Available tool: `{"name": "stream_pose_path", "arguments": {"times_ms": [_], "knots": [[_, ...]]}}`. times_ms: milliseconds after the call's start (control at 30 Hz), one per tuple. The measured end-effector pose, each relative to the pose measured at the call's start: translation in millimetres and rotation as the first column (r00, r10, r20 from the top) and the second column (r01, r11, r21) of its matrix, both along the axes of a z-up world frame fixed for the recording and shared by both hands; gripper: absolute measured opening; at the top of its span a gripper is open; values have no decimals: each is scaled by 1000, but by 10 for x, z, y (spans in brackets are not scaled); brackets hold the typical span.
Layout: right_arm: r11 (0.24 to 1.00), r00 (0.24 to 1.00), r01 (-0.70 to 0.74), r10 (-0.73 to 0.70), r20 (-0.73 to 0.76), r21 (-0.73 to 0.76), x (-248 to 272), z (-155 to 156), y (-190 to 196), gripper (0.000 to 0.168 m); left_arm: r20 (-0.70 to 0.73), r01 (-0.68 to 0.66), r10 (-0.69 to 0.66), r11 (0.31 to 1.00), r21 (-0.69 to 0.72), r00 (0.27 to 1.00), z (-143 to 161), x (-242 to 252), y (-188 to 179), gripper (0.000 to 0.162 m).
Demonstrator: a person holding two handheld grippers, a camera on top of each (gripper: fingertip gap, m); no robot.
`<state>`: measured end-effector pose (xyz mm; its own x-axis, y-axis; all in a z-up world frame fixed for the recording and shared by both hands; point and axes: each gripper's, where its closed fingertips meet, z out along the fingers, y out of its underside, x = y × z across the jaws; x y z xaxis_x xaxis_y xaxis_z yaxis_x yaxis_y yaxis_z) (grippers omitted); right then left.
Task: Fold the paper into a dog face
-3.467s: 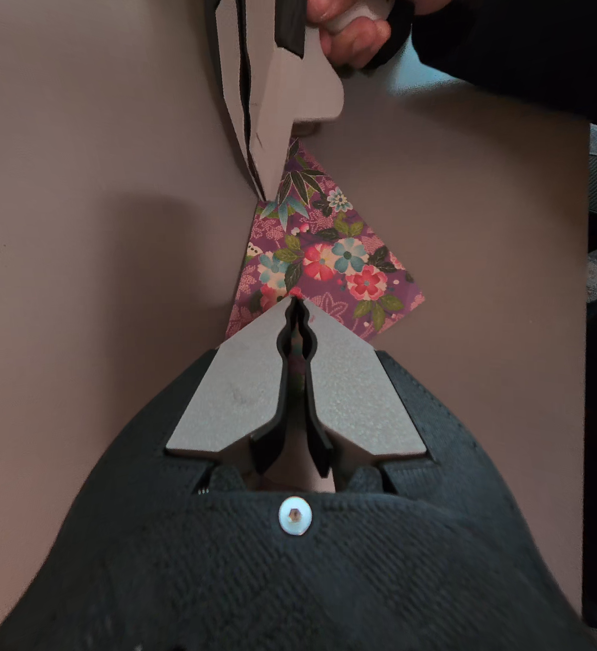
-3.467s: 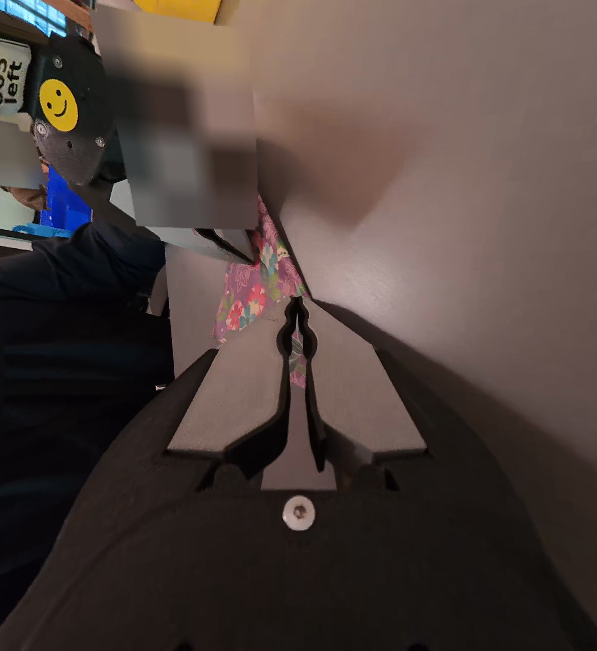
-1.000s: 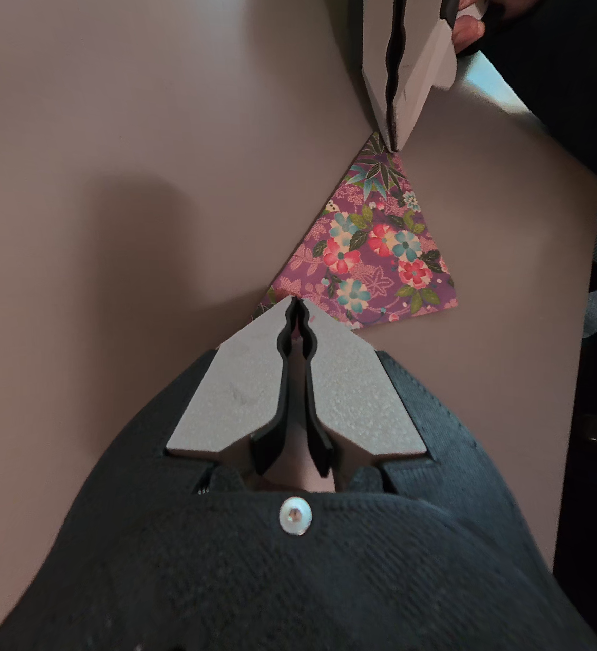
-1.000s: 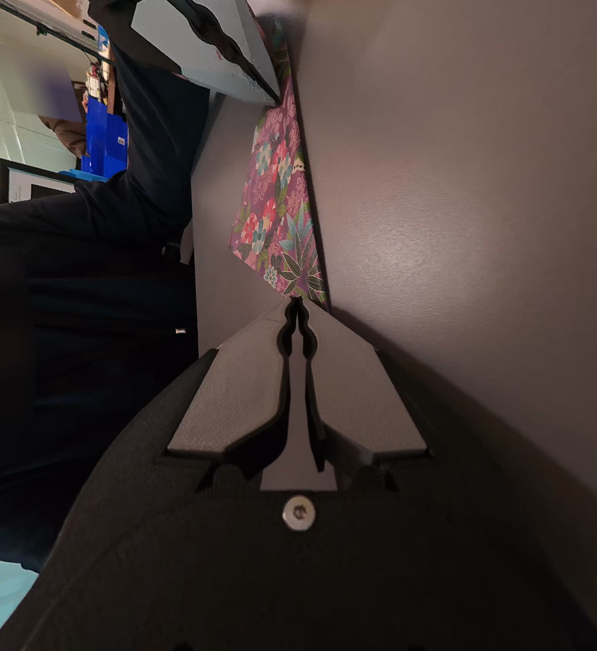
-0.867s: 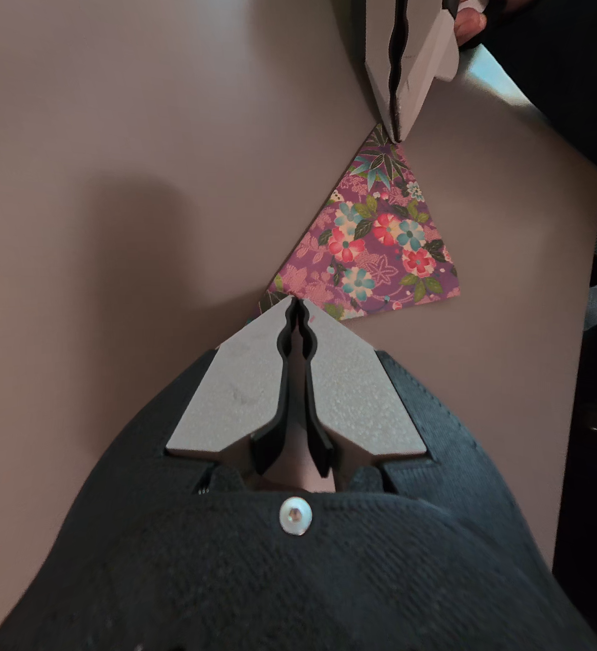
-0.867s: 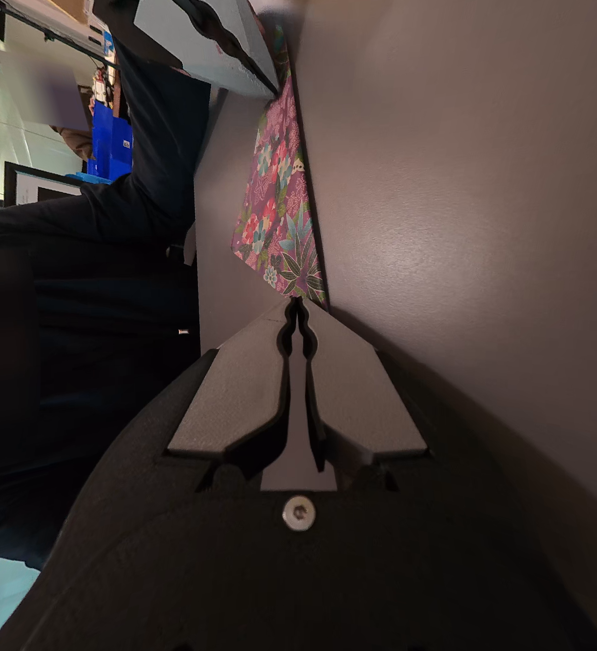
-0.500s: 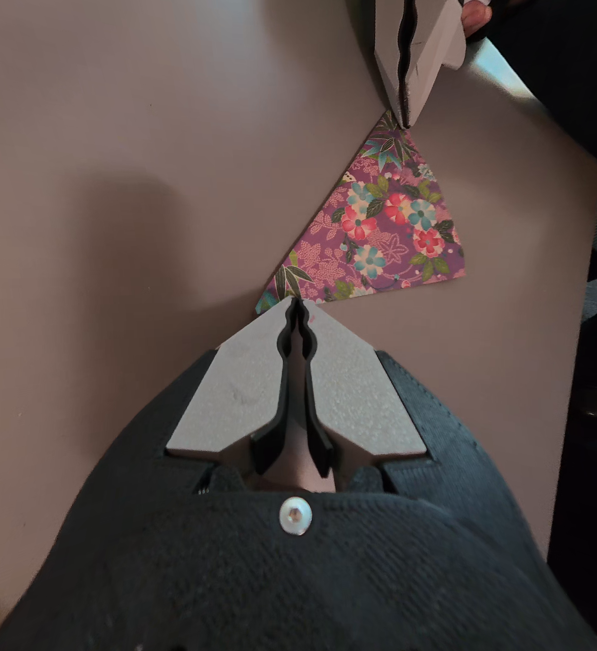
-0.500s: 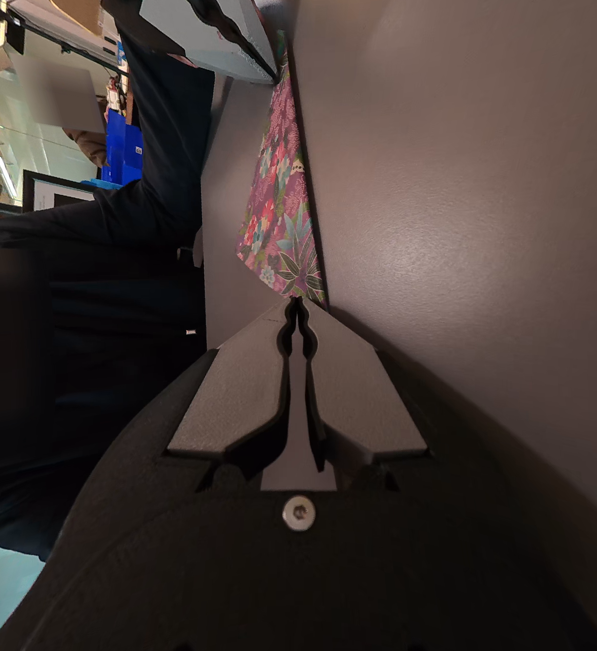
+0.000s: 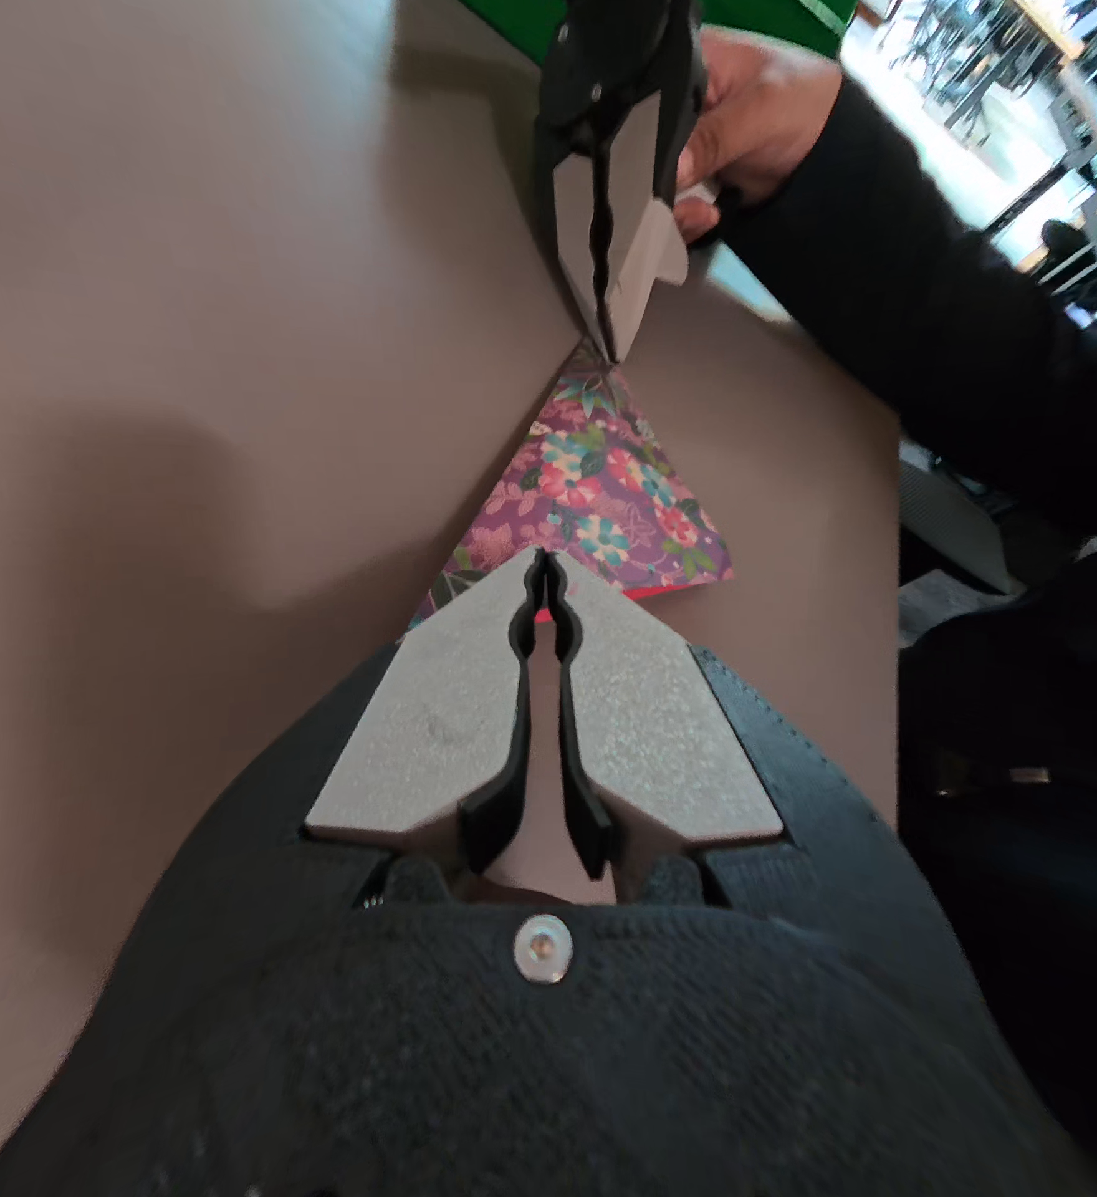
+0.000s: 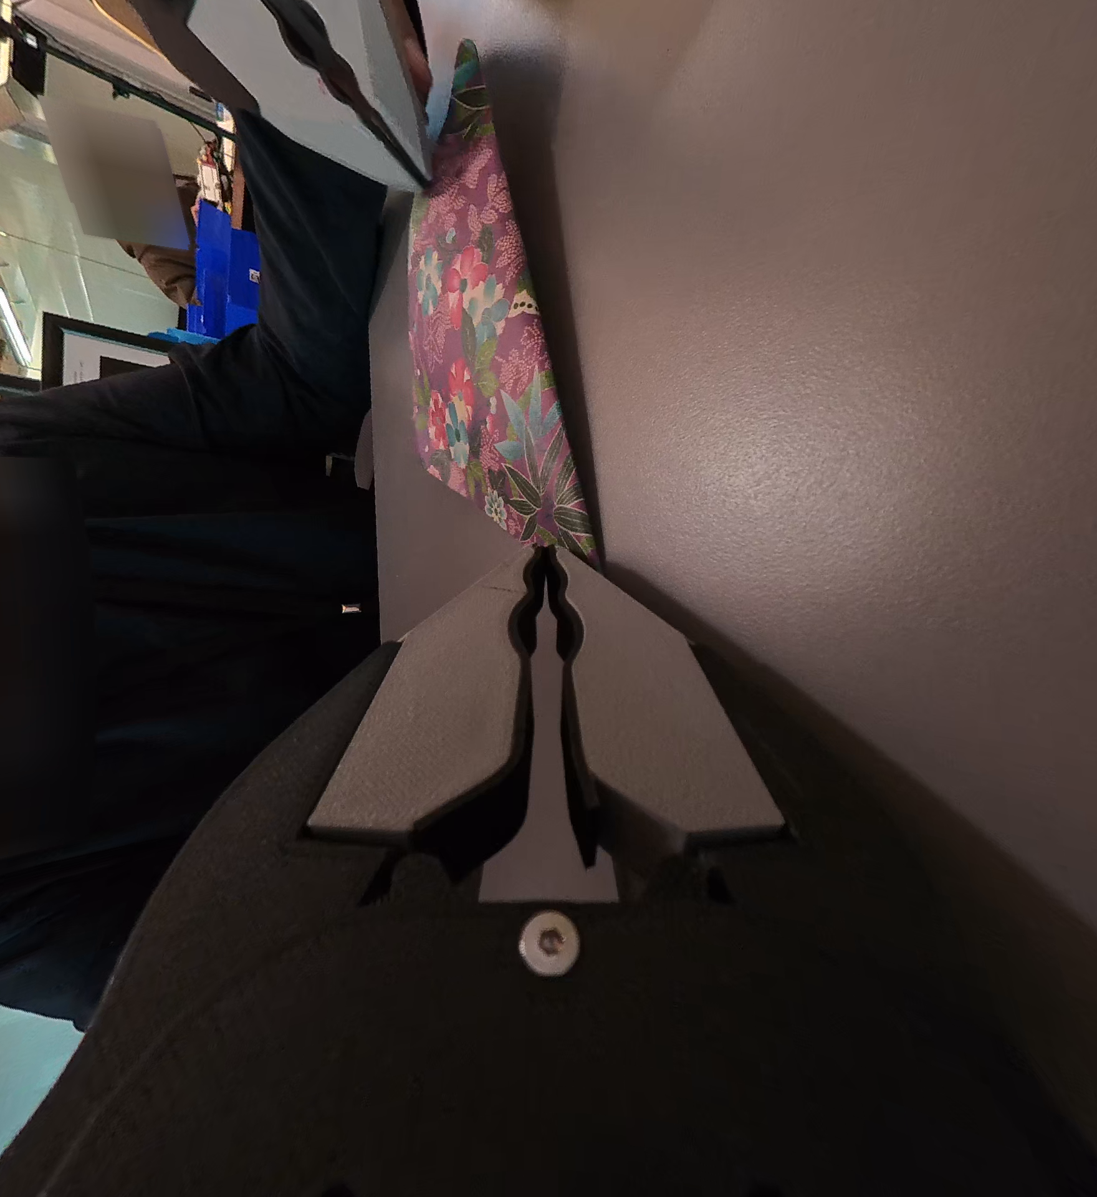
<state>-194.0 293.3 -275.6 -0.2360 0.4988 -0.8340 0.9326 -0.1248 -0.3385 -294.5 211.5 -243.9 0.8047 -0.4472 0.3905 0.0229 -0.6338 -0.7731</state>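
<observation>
While pinning opposite tips of a flower-patterned paper [image 9: 588,499] triangle, two hand-held grippers are working over a plain grey-brown bench [image 9: 209,324]. On the left, the left hand-held gripper [image 9: 546,562] is reaching over the near corner of the paper, its jaws drawn together with only a sliver of gap at the tips; whether any paper is actually caught between them cannot be told, though a red underside edge is peeking out just beside it. Lying flat on the bench between the two tools, the paper is already folded into a triangle, its long folded edge running from one tool to the other. Farther right, the right hand-held gripper [image 9: 607,353] is pressing its closed tips onto the far corner, gripped by a person's hand [image 9: 753,123] in a dark sleeve; in its own view the right hand-held gripper's jaws are meeting right at the leafy tip, apparently not clamped on it. Holding both ends this way is likely keeping the sheet from sliding, probably ahead of folding the corners down as ears.
</observation>
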Motion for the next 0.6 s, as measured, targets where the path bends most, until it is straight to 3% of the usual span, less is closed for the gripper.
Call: {"name": "stream_pose_path", "arguments": {"times_ms": [233,367,600], "knots": [[1000,1000,1,-1,1,1,1,0,0,0,126,11,-15,999,34,992,156,158,87,0],[1000,1000,1,-1,-2,10,2,-2,0,0,-126,-42,28,993,-111,992,-319,85,125,0],[1000,1000,1,-1,-1,6,2,-1,1,0,-136,-118,102,986,-117,986,-333,-159,101,0]]}}
